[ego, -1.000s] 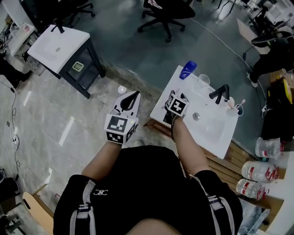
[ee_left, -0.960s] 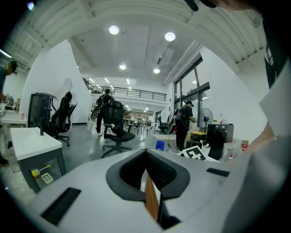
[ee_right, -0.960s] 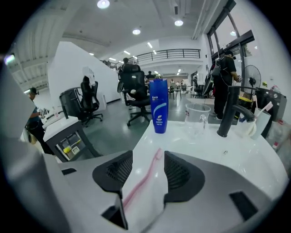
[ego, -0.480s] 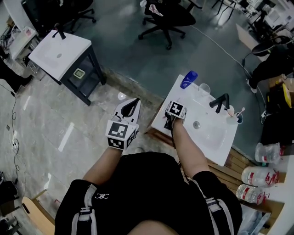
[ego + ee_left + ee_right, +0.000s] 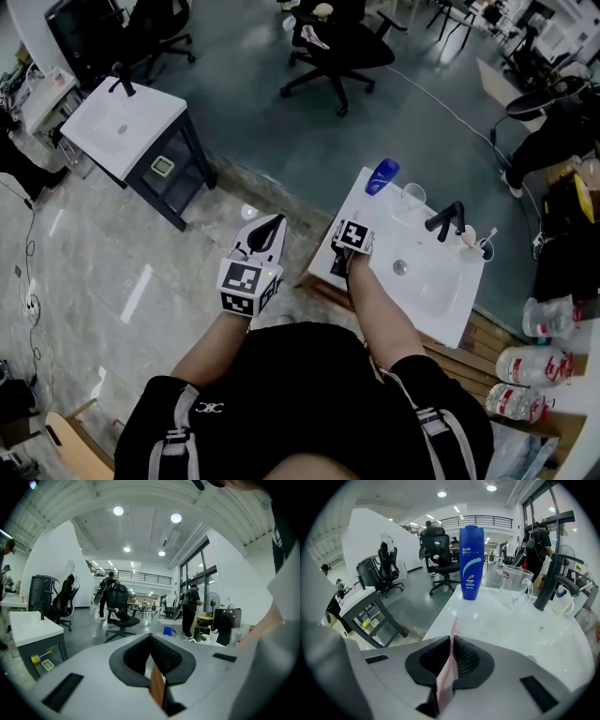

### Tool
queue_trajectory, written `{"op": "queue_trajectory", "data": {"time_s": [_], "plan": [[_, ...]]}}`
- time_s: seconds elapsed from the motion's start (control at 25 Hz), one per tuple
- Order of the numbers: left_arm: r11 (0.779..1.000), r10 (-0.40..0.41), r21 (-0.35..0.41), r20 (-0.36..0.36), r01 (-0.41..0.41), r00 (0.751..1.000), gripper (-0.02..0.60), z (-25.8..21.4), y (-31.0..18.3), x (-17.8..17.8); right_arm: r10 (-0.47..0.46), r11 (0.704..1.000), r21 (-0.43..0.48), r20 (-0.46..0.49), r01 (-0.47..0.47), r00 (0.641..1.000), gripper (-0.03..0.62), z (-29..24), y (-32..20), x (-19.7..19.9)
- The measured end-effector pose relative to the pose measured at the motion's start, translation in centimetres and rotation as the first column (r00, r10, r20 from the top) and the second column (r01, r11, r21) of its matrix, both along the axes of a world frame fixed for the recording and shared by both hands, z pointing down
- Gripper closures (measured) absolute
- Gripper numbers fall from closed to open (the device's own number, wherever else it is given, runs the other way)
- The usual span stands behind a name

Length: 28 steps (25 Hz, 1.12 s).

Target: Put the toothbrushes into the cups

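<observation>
- Right gripper (image 5: 452,639): angled down onto washbasin counter (image 5: 497,620). Jaws just closed to narrow gap; pink toothbrush (image 5: 449,663) clamped edge-on, tip protruding forward. Grip judged ready for carry to cup.
- Left gripper (image 5: 151,639): held level, away from counter, judged parked clear. Jaws together on thin brown strip (image 5: 157,688), possibly toothbrush handle; not confirmed.
- Count: cups 2, both set at rear by black faucet (image 5: 551,581): clear cup (image 5: 516,588), white cup (image 5: 562,603). Blue bottle (image 5: 470,562) 1. Toothbrush confirmed 1.
</observation>
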<state>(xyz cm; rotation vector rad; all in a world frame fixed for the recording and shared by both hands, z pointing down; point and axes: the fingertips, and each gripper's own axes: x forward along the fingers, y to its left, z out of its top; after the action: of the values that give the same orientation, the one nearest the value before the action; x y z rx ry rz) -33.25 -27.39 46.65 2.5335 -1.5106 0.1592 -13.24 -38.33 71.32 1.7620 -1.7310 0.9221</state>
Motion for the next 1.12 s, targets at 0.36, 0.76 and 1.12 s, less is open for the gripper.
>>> {"op": "queue_trajectory", "data": {"time_s": [0.36, 0.76, 1.12], "plan": [[1.0, 0.02, 0.006, 0.003, -0.02, 1.0, 0.568, -0.3, 0.9, 0.8, 0.017, 0.995, 0.101, -0.036, -0.014, 0.999, 0.559, -2.2, 1.2, 1.9], [0.997, 0.071, 0.016, -0.006, -0.071, 0.997, 0.568, -0.7, 1.4, 3.2, -0.015, 0.955, 0.298, 0.01, 0.011, 1.0, 0.559, -9.0, 1.6, 2.6], [0.99, 0.135, 0.03, -0.019, -0.134, 0.991, 0.568, -1.6, 1.2, 5.9, -0.042, 0.834, 0.548, -0.044, 0.06, 0.998, 0.559, -18.0, 2.6, 4.9]]}}
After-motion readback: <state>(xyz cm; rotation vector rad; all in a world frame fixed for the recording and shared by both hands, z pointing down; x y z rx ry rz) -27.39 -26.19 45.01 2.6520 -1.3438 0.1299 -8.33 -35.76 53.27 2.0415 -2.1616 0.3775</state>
